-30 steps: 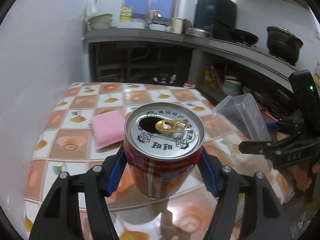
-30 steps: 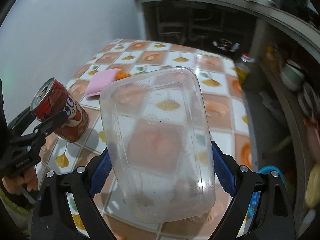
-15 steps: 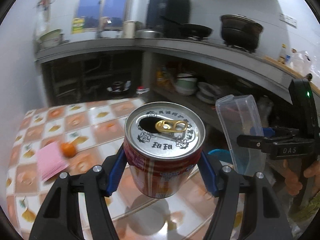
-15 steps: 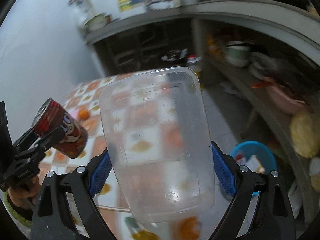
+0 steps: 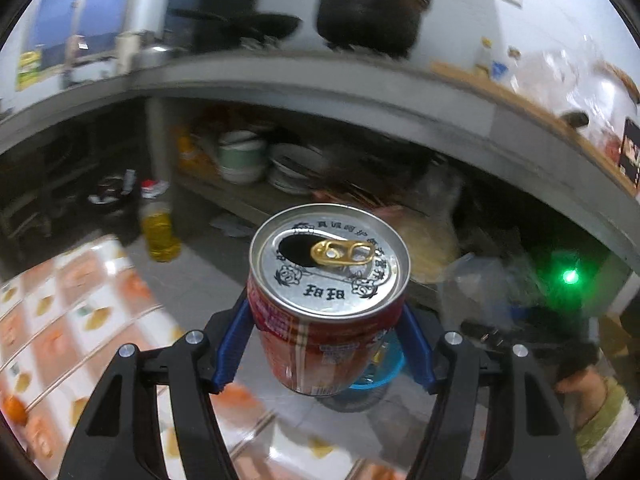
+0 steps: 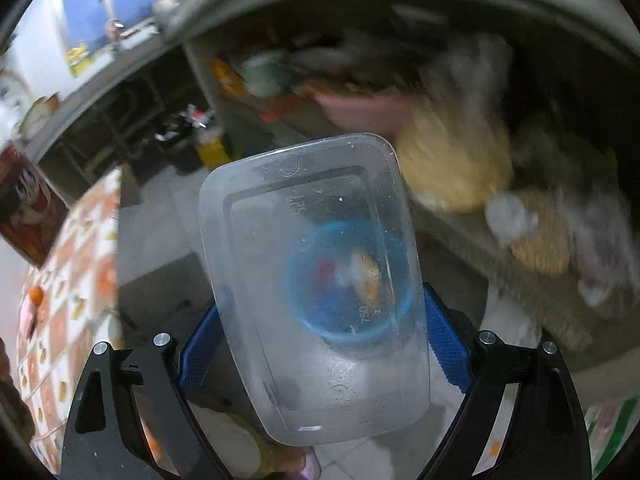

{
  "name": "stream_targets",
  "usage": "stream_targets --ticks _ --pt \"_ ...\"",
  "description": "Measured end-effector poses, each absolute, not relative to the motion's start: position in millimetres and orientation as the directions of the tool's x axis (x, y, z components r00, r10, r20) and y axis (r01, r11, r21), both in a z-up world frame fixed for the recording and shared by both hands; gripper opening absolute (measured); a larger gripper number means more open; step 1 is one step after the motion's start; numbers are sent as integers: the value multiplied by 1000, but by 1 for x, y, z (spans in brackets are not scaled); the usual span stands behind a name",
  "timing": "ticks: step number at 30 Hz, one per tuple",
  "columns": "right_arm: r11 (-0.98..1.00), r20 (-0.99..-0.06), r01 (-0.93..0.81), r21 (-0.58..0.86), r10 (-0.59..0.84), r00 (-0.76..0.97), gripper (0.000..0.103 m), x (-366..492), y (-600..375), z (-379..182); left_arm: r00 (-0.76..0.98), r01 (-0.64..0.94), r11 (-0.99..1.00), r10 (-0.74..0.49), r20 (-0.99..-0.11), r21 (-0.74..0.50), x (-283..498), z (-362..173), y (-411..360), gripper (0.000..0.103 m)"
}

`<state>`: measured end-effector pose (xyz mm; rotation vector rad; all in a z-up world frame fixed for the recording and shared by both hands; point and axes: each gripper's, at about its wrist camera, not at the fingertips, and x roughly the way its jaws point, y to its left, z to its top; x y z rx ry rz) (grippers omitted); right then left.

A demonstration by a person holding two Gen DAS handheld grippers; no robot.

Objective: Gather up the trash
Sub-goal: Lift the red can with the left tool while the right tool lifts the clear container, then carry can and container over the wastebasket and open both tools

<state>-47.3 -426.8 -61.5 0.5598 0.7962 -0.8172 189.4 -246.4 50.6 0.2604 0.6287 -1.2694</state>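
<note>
**Can and tub held over the kitchen floor**

We have our left gripper (image 5: 326, 344) closed on a red can (image 5: 328, 300), its blue pads (image 5: 232, 344) pressing both sides of the body. The can stands upright in the grip, its silver lid toward the camera, the gold pull tab bent back over the open mouth. Below and just behind the can, a blue bin (image 5: 380, 376) peeks out on the grey floor.

Our right gripper (image 6: 320, 356) is clamped on a clear plastic tub (image 6: 316, 280), blue pads against its two long sides. The tub's base faces the lens, tilted a little to the left. Through the plastic we see the blue bin (image 6: 304, 312) directly beneath, with scraps in it; they look like wrappers, though the blur and the plastic make that uncertain.

To the left in both views lies the table (image 5: 72, 320) with its orange-patterned tile top, and a small orange (image 5: 14, 408) sits near its edge. The can also shows at the left border of the right view, above the table.

Farther off, a bottle (image 5: 160, 232) of yellow oil stands on the floor. Behind it a shelf under the counter holds stacked bowls (image 5: 242, 160) and plates. On the counter above sit a dark pot (image 5: 368, 12) and a wok (image 5: 256, 24).
</note>
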Motion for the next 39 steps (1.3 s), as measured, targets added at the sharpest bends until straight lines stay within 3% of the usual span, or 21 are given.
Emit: stream_targets --ticks 11,19,26,39 --pt "430 -895 863 266 -221 386 86 -44 -493 -180 -68 942 219 -618 -783 -254 187 -40 -410 65" --pt "274 -909 887 373 -84 408 86 -24 -548 -243 -135 879 382 -372 -919 -284 206 -161 -504 65" --pt "227 -932 913 340 -46 359 86 -2 -574 -271 -152 849 472 -214 -965 -239 215 -240 -539 65" --pt "65 -928 929 364 -55 368 88 -14 -583 -298 -129 831 526 -135 -982 -181 218 -285 -565 65"
